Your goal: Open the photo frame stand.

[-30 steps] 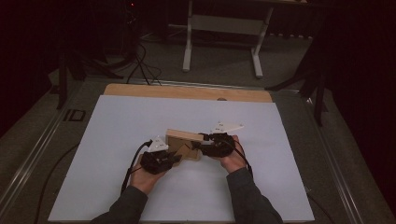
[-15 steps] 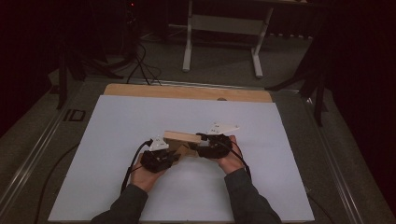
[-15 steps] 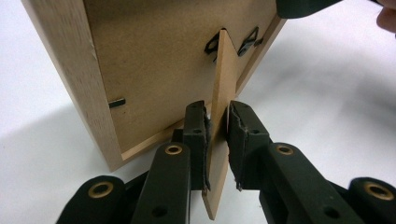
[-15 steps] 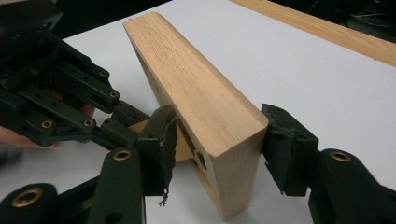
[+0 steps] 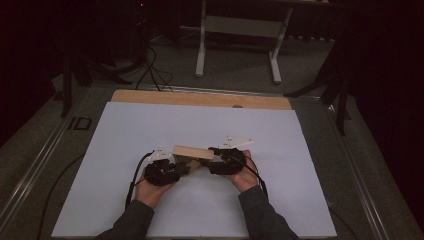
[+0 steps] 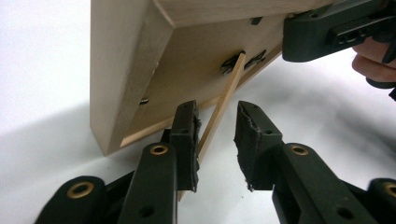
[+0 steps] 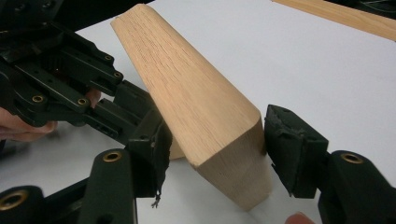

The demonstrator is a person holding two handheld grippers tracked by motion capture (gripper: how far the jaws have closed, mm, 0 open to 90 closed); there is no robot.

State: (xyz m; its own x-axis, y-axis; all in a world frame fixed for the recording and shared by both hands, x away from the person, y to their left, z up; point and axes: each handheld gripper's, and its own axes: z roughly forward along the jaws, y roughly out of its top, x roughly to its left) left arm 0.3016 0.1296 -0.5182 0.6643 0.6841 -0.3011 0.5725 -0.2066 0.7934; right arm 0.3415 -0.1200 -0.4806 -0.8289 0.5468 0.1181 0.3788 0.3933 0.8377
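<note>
Left claw (image 5: 176, 170): held in the left hand (image 5: 150, 186), jaws parted around a thin wooden strip that lies against one pad.
Right claw (image 5: 214, 159): held in the right hand (image 5: 242, 172), jaws set on either side of a wooden block's end.
Forearms: brought in from below, sleeves dark, claws pointed toward each other.
</note>
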